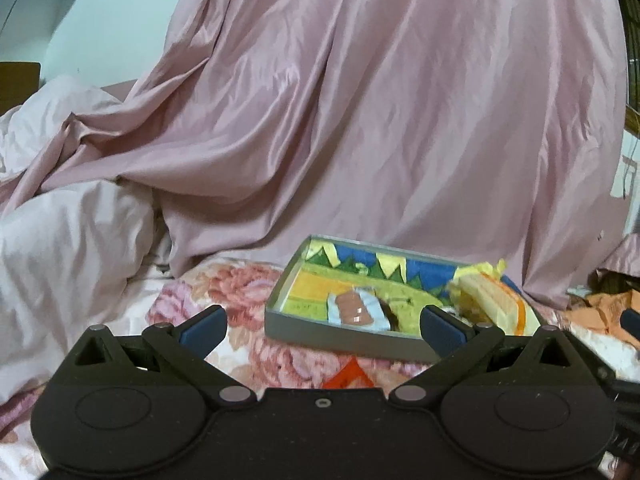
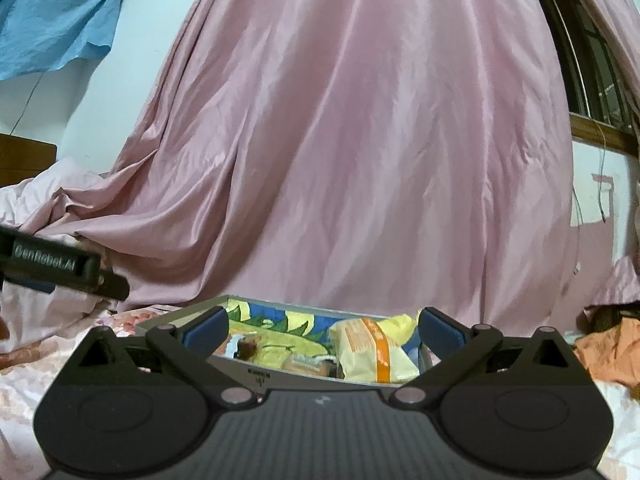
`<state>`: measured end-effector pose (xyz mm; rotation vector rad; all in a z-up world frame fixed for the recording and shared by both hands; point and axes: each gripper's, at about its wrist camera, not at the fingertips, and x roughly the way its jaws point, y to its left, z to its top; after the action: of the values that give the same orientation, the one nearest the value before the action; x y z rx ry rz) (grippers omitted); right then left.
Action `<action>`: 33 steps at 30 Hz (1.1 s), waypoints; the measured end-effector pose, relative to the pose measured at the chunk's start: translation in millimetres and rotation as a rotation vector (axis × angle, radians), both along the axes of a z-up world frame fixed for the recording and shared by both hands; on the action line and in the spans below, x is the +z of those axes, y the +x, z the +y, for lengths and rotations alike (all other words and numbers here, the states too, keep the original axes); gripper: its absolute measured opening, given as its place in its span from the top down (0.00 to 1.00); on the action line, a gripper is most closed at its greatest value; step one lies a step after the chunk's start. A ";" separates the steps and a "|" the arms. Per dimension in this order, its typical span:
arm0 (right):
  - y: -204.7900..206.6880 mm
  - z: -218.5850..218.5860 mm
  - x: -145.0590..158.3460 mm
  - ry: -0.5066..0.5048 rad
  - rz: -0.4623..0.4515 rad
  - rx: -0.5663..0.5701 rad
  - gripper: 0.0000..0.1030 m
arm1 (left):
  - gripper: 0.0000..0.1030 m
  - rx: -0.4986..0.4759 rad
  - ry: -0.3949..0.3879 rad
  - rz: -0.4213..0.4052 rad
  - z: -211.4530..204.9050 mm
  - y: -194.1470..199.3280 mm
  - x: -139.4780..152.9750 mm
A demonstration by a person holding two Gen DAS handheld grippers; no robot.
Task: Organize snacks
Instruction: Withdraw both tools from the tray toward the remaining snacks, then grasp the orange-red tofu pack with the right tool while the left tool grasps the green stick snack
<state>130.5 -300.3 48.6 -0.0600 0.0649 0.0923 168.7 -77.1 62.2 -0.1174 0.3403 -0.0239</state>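
Both claws released, nothing between the fingers: left gripper [image 1: 322,326] and right gripper [image 2: 322,326] hover over the floral bedspread [image 1: 224,300], just short of the grey tray [image 1: 340,336]. Inside tray: small blue-white snack packet [image 1: 356,310] on the printed floor; yellow-orange snack bag [image 2: 370,350] leaning at its right end. Pink curtain [image 1: 360,100] hangs behind tray. Orange wrapper [image 2: 604,354] lies right of tray, well apart.
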 end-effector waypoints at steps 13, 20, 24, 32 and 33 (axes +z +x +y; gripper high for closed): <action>-26.0 13.4 -8.0 0.004 0.073 0.024 0.00 | 0.01 -0.040 0.068 0.040 12.1 -38.1 -25.1; -30.0 20.4 -13.9 0.042 0.195 0.089 0.00 | 0.01 -0.056 0.092 0.069 22.4 -51.9 -40.0; -26.3 29.4 -21.5 0.010 0.271 0.136 0.00 | 0.01 -0.069 0.116 0.086 27.2 -57.3 -49.6; -22.2 45.7 -34.8 -0.082 0.339 0.148 0.00 | 0.01 -0.110 0.148 0.147 31.8 -57.3 -70.6; -20.7 47.5 -36.9 -0.096 0.354 0.141 0.00 | 0.01 -0.117 0.154 0.159 31.3 -57.1 -73.7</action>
<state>109.8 -252.9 11.7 -0.1436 0.4193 0.2407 111.5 -45.8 -11.5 0.0541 0.5059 -0.1044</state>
